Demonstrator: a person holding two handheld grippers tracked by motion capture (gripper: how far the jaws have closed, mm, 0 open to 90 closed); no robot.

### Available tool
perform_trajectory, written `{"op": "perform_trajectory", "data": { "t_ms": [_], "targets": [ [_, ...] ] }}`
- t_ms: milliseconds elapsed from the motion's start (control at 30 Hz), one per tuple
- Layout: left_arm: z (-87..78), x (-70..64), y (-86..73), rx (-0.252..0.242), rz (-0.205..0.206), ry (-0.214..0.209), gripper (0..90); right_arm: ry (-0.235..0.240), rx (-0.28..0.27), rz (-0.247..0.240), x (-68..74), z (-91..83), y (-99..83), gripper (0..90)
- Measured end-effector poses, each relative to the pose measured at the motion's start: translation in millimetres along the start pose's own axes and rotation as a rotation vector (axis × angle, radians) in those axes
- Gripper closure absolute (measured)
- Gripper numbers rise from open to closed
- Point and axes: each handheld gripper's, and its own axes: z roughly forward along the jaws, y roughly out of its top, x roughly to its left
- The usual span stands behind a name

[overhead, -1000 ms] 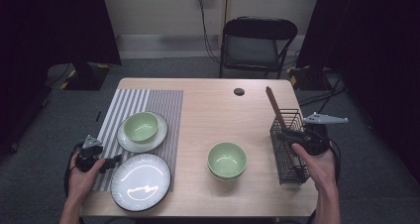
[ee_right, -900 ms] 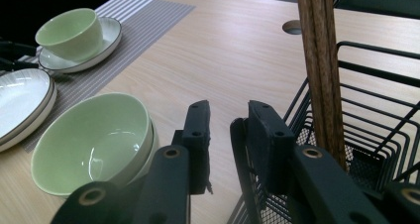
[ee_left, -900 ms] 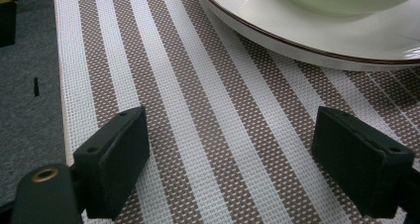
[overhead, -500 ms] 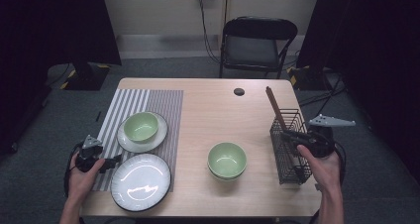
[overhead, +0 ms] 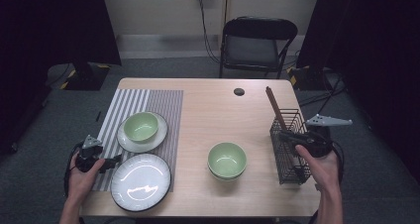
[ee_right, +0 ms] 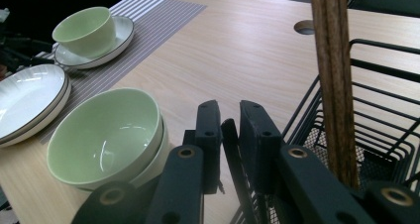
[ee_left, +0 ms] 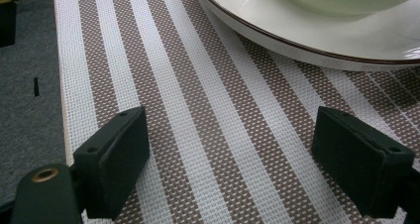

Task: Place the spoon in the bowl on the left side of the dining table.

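Right gripper (ee_right: 229, 130): your jaws pinch the wire rim of the rack (overhead: 291, 147) at the worktop's (overhead: 218, 110) right edge, sticks (ee_right: 334, 75) upright inside | left gripper (ee_left: 247, 149): jaws spread, low over the striped mat (ee_left: 198, 110), just short of the plate (ee_left: 317, 35) | stacked bowls (overhead: 227, 160) sit between.

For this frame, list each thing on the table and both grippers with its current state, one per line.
Right gripper: shut on the wire basket's rim.
Wire basket: upright at the table's right edge, wooden sticks leaning in it.
Left gripper: open, over the striped placemat.
Stacked green bowls: upright, empty, mid-table.
Small green bowl: upright on a plate.
Large plate: empty, partly on the placemat.
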Motion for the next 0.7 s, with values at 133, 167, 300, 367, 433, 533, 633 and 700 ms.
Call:
{"op": "perform_trajectory", "data": {
  "t_ms": [133, 167, 300, 367, 433, 533, 633, 700],
  "targets": [
    [0.1, 0.0, 0.0, 0.0, 0.0, -0.001, 14.3, 0.007, 0.007, 0.002, 1.5, 0.1, -0.1, 80.0],
    [0.0, 0.1, 0.0, 0.0, 0.001, 0.001, 14.3, 0.015, 0.008, 0.002, 1.5, -1.0, -0.6, 80.4],
    [-0.1, 0.3, 0.0, 0.0, 0.001, 0.0, 14.3, 0.03, 0.009, -0.001, 2.3, -5.3, -3.5, 81.6],
    [0.0, 0.2, 0.0, 0.0, 0.001, 0.0, 14.3, 0.037, 0.004, -0.004, 4.8, -8.2, -6.5, 81.4],
    [0.0, 0.2, 0.0, 0.0, 0.001, 0.0, 14.3, 0.044, 0.003, -0.006, 5.7, -10.2, -8.0, 81.3],
    [0.1, 0.1, 0.0, -0.001, 0.0, -0.001, 14.3, 0.045, 0.003, -0.008, 6.3, -11.5, -9.6, 80.9],
    [0.0, 0.2, 0.0, 0.0, 0.001, 0.0, 14.3, 0.036, 0.015, -0.015, 7.8, -11.8, -13.1, 79.7],
    [0.0, 0.1, 0.0, 0.0, 0.001, 0.001, 14.3, 0.04, 0.013, -0.018, 8.1, -13.0, -15.4, 79.2]
  ]
}}
